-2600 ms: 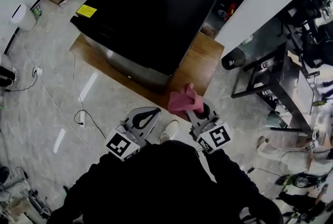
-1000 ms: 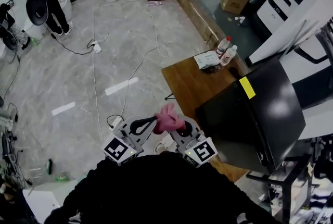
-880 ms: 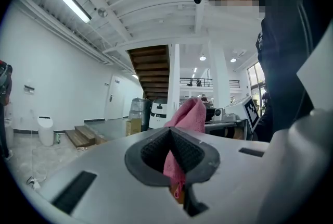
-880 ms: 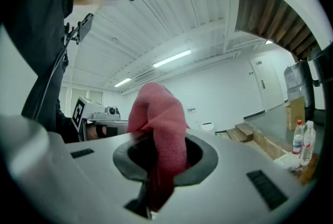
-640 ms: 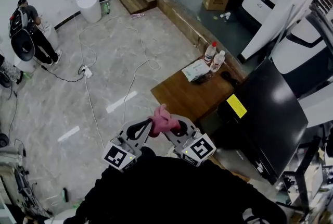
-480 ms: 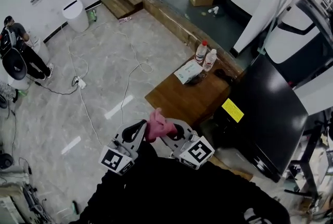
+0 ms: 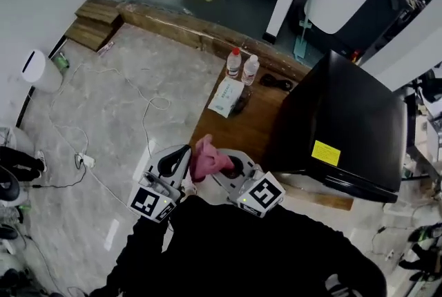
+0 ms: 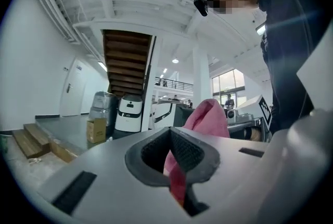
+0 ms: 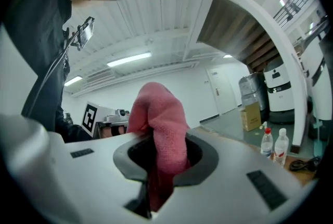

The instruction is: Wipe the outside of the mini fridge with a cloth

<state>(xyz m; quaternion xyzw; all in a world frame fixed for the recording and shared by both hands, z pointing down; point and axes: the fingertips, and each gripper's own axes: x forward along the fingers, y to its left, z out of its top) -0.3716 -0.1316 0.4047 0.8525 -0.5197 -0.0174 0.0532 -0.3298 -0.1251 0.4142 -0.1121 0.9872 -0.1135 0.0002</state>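
Wooden table (image 7: 238, 126) at right bears the black boxy mini fridge (image 7: 345, 119). My left gripper (image 7: 184, 151) and right gripper (image 7: 219, 155) both clamp the pink cloth (image 7: 206, 159); wiping is not begun, I think, so next I carry it there.

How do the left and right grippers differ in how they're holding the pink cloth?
The left gripper pinches only a thin edge of the pink cloth; the right gripper clamps a thick fold. The right gripper sits nearer the mini fridge than the left gripper. Both are shut on the cloth.
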